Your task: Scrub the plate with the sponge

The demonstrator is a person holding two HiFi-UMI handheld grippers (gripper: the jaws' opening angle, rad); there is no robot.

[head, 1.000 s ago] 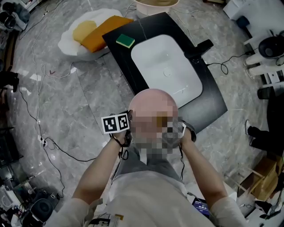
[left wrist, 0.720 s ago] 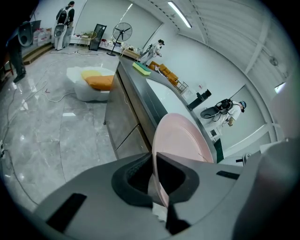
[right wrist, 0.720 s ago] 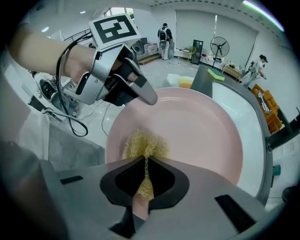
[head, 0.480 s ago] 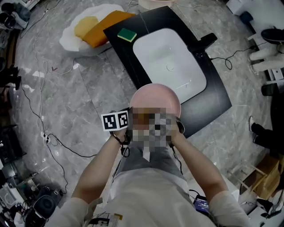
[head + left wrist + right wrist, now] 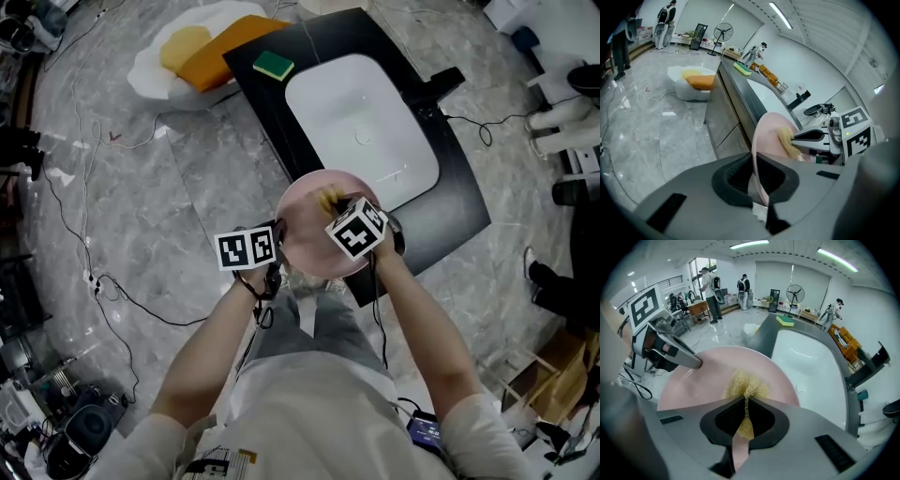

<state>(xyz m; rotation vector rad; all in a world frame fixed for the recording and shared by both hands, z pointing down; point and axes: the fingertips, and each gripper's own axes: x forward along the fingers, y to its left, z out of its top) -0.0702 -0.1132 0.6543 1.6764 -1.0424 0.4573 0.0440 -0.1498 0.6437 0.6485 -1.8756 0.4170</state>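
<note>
A pink plate (image 5: 305, 234) is held on edge above the counter's near corner, with my left gripper (image 5: 278, 246) shut on its rim. In the left gripper view the plate (image 5: 769, 133) rises out of the shut left gripper (image 5: 757, 180). My right gripper (image 5: 330, 204) is shut on a yellow fibrous sponge (image 5: 327, 199) and presses it against the plate's face. In the right gripper view the sponge (image 5: 746, 384) bulges out past the right gripper (image 5: 744, 420) onto the plate (image 5: 708, 378). The left gripper (image 5: 689, 361) clamps the rim at upper left.
Behind the plate a white sink basin (image 5: 366, 122) sits in a black counter (image 5: 450, 211), with a black faucet (image 5: 436, 89) at its right. A green sponge (image 5: 273, 66) lies on the counter's far corner. A white beanbag with yellow and orange cushions (image 5: 192, 52) and cables lie on the floor.
The right gripper's marker cube and the yellow sponge now show on the plate's face, where a mosaic patch lay before. The plate stays about where it was in the left gripper.
</note>
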